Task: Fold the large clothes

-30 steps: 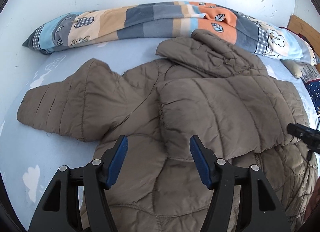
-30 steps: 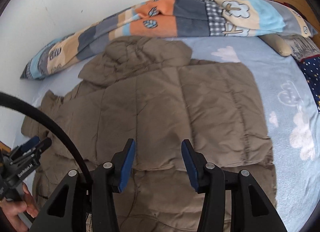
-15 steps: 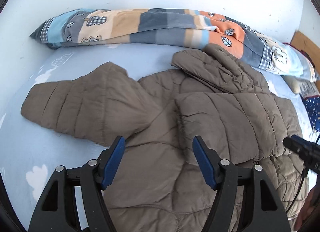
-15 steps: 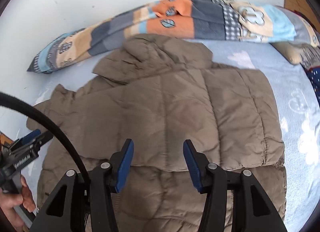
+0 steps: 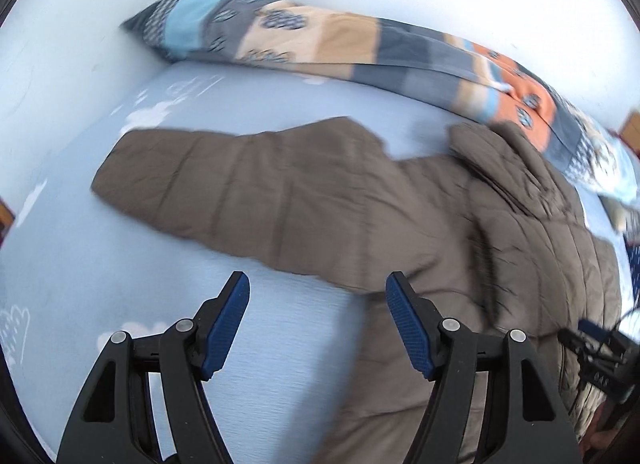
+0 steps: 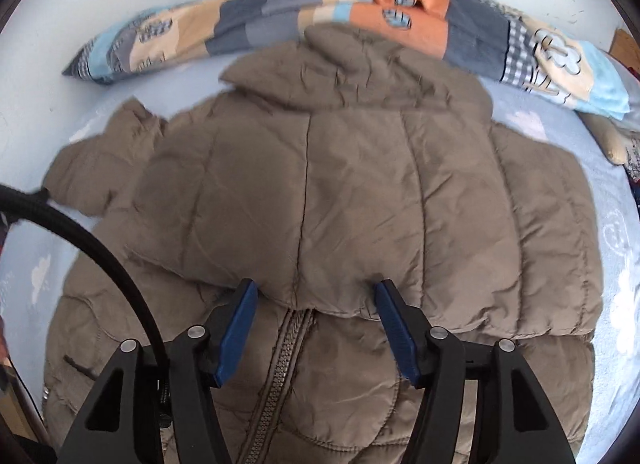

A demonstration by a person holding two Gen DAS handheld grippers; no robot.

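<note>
A brown quilted puffer jacket [image 6: 340, 192] lies front up on the light blue bed, hood toward the wall. Its right sleeve is folded across the chest [image 6: 460, 224]; the zipper [image 6: 280, 360] shows below it. The left sleeve [image 5: 240, 192] lies stretched out flat to the left. My left gripper [image 5: 318, 300] is open and empty, above the sheet just below that sleeve. My right gripper [image 6: 316, 304] is open and empty, over the lower edge of the folded sleeve. The right gripper also shows at the left wrist view's right edge [image 5: 600, 348].
A patchwork quilt roll [image 6: 360, 16] lies along the white wall behind the hood, also in the left wrist view [image 5: 360, 44]. The blue sheet with white clouds [image 5: 100, 284] spreads left of the jacket. A black cable [image 6: 100, 248] curves at the left. A wooden piece [image 5: 632, 128] sits far right.
My left gripper has swung left, from over the jacket body to the outstretched left sleeve. My right gripper has moved in closer over the folded sleeve. Both stay open.
</note>
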